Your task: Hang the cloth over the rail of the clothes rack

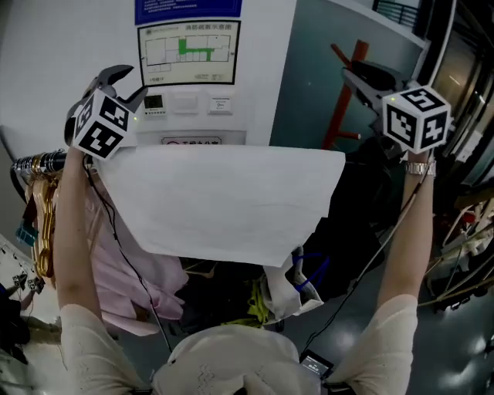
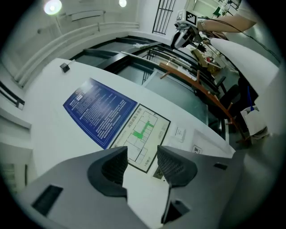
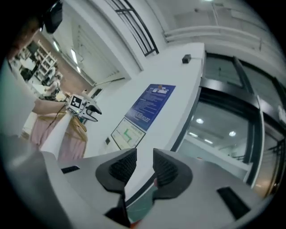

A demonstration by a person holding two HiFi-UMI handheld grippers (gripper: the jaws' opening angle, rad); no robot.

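Nearest, below the rail [image 1: 38,163]: both of the person's forearms reach up, one toward each end of it. A white bag [image 1: 289,289] with blue handles sits low under the rail's right half. A pink garment [image 1: 123,270] hangs under its left half. Gold hangers [image 1: 46,224] are bunched at the rail's chrome left end.

On the rail: the white cloth [image 1: 224,200] is draped over it. It is spread flat, with its top edge running along the rail line and its lower edge slanting down to the right. It covers most of the rail, and only the left end shows bare.

Above the rail, left end: the left gripper [image 1: 127,83] has its jaws spread with nothing between the pads. Its own view shows only wall through the gap. Its marker cube [image 1: 100,123] sits just beside the cloth's upper left corner.

Above the rail, right end: the right gripper [image 1: 351,77] also has parted jaws with no grip on anything, and it is clear of the cloth. Its marker cube [image 1: 417,116] is above a wristwatch [image 1: 418,167].

Behind the rail: a white wall carries a floor plan [image 1: 189,52] under a blue notice [image 1: 187,9]. An orange post [image 1: 346,85] stands to the right of these.
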